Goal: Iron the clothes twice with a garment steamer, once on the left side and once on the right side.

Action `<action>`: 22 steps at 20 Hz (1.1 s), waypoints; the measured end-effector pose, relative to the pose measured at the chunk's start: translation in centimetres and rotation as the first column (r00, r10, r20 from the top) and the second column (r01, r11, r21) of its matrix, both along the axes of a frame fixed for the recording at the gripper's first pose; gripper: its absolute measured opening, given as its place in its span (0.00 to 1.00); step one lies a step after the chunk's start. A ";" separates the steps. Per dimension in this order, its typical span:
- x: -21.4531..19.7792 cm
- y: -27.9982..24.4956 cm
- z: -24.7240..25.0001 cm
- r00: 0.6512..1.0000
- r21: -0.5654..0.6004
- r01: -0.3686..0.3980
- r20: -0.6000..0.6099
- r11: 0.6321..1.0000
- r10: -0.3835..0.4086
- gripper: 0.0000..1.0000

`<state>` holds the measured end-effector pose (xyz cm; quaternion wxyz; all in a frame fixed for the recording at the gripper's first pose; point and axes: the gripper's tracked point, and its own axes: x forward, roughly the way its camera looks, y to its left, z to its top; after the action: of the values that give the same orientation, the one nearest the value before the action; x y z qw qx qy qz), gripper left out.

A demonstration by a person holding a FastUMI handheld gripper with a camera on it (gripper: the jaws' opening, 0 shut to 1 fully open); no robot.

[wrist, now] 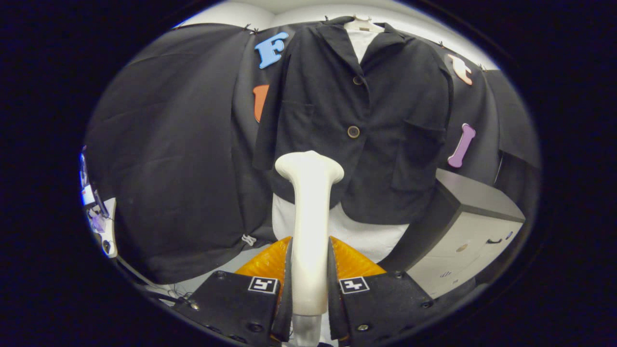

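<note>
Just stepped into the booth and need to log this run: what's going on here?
A hand-held gripper is shut on the handle of a white garment steamer, one finger on each side. The steamer's head points up at a dark jacket hanging on a hanger over a white garment. The head sits low, near the jacket's hem; contact can't be judged. A cabinet stands beside the jacket.

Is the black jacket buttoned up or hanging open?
Buttoned. The jacket hangs closed on its hanger, two buttons down the overlapped front. The steamer stands clamped between the fingers.
</note>
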<state>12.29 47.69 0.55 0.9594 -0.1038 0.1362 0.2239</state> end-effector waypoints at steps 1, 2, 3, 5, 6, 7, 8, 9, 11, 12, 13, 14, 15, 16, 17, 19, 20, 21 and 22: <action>-0.3 -0.5 -0.7 1.000 -0.006 0.003 -0.013 1.000 -0.003 0.33; -0.4 -1.0 -1.1 1.000 -0.008 0.006 -0.023 1.000 -0.006 0.33; -0.6 -1.6 -1.4 1.000 -0.006 0.009 -0.029 1.000 -0.009 0.33; -0.9 -2.4 -1.4 1.000 -0.003 0.006 -0.025 1.000 -0.006 0.33; -1.2 -3.1 -1.2 1.000 -0.003 0.001 -0.023 1.000 -0.001 0.33; -1.7 -4.2 -1.2 1.000 -0.001 -0.003 -0.024 1.000 0.003 0.33; -2.1 -5.4 -1.1 1.000 -0.003 -0.007 -0.025 1.000 0.007 0.33; -2.7 -6.9 -1.1 1.000 -0.009 -0.011 -0.028 1.000 0.011 0.33; -3.8 -10.3 -1.7 0.999 -0.017 -0.018 -0.048 1.000 0.017 0.33; -4.5 -12.4 -2.1 0.998 -0.022 -0.012 -0.061 1.000 0.011 0.33; -5.3 -14.6 -2.6 0.997 -0.024 -0.002 -0.074 1.000 0.000 0.33; -6.0 -16.7 -2.8 0.996 -0.026 0.009 -0.089 1.000 -0.011 0.33; -6.8 -19.0 -3.3 0.995 -0.024 0.018 -0.101 1.000 -0.020 0.33; -7.7 -21.2 -3.7 0.993 -0.022 0.024 -0.112 0.999 -0.027 0.33; -8.8 -23.6 -4.5 0.992 -0.021 0.030 -0.122 0.999 -0.032 0.33; -10.7 -28.3 -5.8 0.986 -0.023 0.047 -0.161 0.999 -0.050 0.33; -11.7 -30.6 -6.5 0.981 -0.019 0.058 -0.183 0.998 -0.060 0.33; -12.8 -33.0 -6.9 0.977 -0.018 0.068 -0.202 0.998 -0.070 0.33; -13.9 -35.2 -7.4 0.974 -0.018 0.078 -0.212 0.997 -0.080 0.33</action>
<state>-1.64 12.51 -6.82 0.9471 -0.0783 0.2429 0.1947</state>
